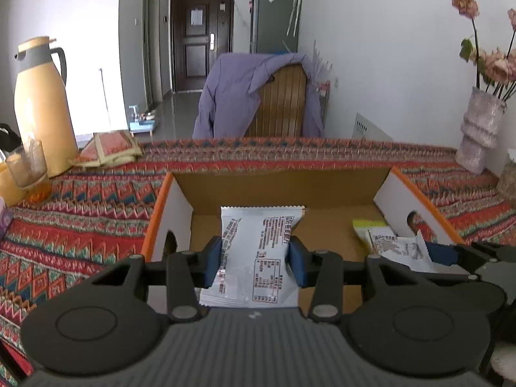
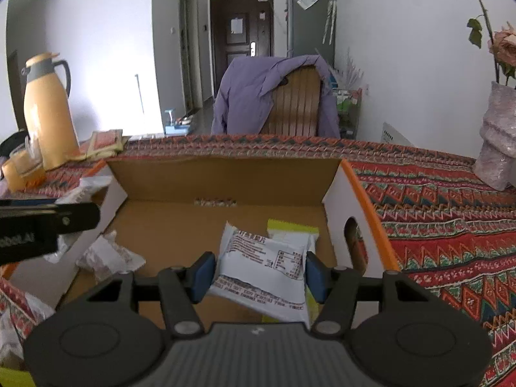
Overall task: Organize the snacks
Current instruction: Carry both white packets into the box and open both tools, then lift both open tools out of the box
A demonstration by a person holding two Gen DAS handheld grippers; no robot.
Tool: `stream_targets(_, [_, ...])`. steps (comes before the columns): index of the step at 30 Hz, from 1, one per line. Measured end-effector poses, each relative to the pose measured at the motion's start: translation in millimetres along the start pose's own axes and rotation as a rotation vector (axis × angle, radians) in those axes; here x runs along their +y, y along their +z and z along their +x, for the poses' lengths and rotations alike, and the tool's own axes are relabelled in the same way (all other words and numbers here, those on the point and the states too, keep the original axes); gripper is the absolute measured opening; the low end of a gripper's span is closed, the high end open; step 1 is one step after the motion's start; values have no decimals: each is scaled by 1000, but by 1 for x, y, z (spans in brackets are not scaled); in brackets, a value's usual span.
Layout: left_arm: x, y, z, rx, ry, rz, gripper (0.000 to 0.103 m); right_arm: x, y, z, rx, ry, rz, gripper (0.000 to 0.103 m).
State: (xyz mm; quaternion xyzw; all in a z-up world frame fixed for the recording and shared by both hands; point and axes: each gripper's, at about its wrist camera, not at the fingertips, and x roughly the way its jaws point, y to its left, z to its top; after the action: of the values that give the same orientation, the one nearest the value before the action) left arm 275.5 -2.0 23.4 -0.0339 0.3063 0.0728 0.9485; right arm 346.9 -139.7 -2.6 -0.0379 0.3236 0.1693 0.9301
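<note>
An open cardboard box (image 1: pixel 154 213) with orange edges stands on the patterned tablecloth. My left gripper (image 1: pixel 254 258) hangs over the box's left half, its blue pads shut on a white printed snack packet (image 1: pixel 258 235). My right gripper (image 2: pixel 259 275) is over the box's (image 2: pixel 364 200) right half, shut on a second white packet (image 2: pixel 264 264) that tilts between its pads. Below that one a yellow-green packet (image 2: pixel 292 230) lies on the box floor. A clear packet with reddish contents (image 2: pixel 106 256) lies at the left. The right gripper's blue finger (image 1: pixel 445 253) shows at the left wrist view's right edge.
A tan thermos jug (image 1: pixel 42 106) and a glass (image 1: pixel 29 167) stand at the table's back left, beside folded patterned mats (image 1: pixel 109 148). A vase of dried flowers (image 1: pixel 480 129) is at the back right. A chair draped with a purple jacket (image 1: pixel 258 93) is behind the table.
</note>
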Motion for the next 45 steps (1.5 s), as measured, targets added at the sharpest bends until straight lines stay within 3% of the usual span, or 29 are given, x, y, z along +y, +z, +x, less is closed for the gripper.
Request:
stream_targets(3, [3,-3,1,25,-17,-21,46,4,-5,0,12,-8,-23,71])
stream_targets(5, [8,-4,-2,22,-35,-48,58,3,-6,-3,24,9,-14,78])
stream_targets(7, [13,-5,-11,-10,-52,-65,85,-1,-7,-8,18,14,-4,92])
stream_targets(8, [15,-5,-16,-30,-45,-67,90,-2,-8,-11,11,14,-1,93])
stream_targets(9, [16,-6,-21,-48,-40,-72,103,-5,-9,-15,6,16,4,96])
stream_targets(12, [18,-6,-31,-70,-12,-67,103,-12,-10,-26,-6,13,25,103])
stream_targets(21, [24,-15,-50,-93,-21,-77,103,-15,-16,-60,-55,33,33,103])
stream_targets(34, [29,-43,-133,-222,-74,-64,103,-19,-54,-145,-177,58,20,103])
stream_targets(45, [41,-81,-162,-221,-106,-87,103,-14,-92,-195,-217,84,5,103])
